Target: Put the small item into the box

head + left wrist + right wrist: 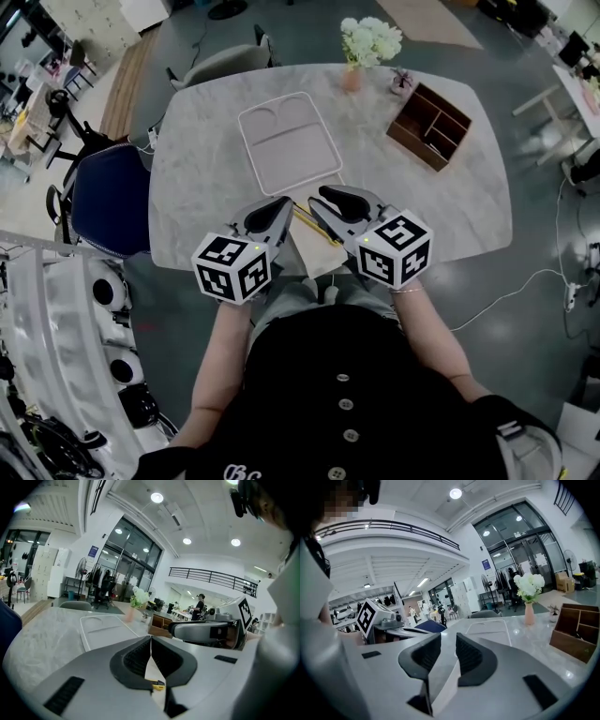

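A pale cream box (323, 251) lies at the table's near edge, and a thin yellow item (312, 223) rests along its far side. My left gripper (286, 204) is at the box's left far corner. Its tips meet in the left gripper view (151, 639), pinching a thin white edge that looks like the box's flap, with the yellow item (158, 685) just below. My right gripper (319, 195) hovers over the box's right far side. Its jaws stand partly apart (448, 641), nothing is between the pads, and the white box (443, 686) lies beneath.
A white divided tray (286, 141) lies mid-table beyond the grippers. A brown wooden organiser (429, 125) stands at the far right, with a pink vase of white flowers (354, 75) at the far edge. A blue chair (111, 197) stands left of the table.
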Demonstrator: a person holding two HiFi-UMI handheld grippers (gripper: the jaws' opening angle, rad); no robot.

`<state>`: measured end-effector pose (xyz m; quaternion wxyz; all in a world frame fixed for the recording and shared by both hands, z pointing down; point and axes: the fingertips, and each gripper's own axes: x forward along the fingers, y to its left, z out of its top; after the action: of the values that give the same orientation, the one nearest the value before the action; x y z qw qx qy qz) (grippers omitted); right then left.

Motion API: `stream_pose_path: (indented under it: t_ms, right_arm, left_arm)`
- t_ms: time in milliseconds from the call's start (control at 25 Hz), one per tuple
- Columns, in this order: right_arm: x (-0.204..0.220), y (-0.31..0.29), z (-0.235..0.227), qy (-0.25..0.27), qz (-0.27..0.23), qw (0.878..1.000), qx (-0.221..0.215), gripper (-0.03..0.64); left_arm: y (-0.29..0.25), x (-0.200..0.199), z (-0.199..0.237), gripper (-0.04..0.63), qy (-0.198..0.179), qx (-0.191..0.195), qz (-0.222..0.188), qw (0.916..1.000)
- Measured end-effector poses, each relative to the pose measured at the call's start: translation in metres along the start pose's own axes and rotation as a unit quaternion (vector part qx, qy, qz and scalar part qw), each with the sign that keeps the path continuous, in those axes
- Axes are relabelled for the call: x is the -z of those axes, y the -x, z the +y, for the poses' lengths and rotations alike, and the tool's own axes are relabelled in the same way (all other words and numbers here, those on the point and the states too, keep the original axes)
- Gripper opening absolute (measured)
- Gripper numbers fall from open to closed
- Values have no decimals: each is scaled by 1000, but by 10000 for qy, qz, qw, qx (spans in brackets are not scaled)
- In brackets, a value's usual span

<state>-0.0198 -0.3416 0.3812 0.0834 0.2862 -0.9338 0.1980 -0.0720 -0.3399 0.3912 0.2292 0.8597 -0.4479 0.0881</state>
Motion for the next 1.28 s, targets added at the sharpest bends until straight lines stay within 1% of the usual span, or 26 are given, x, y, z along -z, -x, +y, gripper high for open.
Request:
stream_pose_path:
  t_ms: [200,280,400,560,680,800,880,1080,1200,1280]
  right_arm:
    - [1,9,-3,49,-109,9999,80,32]
    - [3,12,-3,53,-119,9999,24,5]
    - [2,17,-2,9,-226,9997,-99,5]
    - [-2,26,0,-97,-373,9992,-116,5]
    - [-5,30,2,-86,-490,9987,-128,5]
    - [-3,32,3,-27,-518,9986,-133,5]
    - [-1,32,4,-48,-532,9984,-157,5]
    - [7,35,6,-49,-464,9988,-139,5]
    - [13,37,6,-55,-407,9991,-107,5]
    - [17,38,6,-56,-350,9993,-102,4]
  left_arm:
    - [-3,1,-10,18,-103,139,-44,9998]
    - [-5,2,-11,18,-200,101,-79,9997]
    - [-5,1,-14,18,-342,48,-126,9993]
    - [-4,-3,-21,18,-187,231,-314,9991]
    - [-3,-3,-25,18,-214,294,-345,9987]
    - [-4,2,-28,18,-303,318,-163,9989]
    - [-4,5,-30,17,-300,403,-72,9987]
    - [-3,9,-36,18,-318,551,-34,9980]
    - [-3,15,-37,18,-398,489,55,9980]
    - [-5,23,-35,17,-372,383,232,9983]
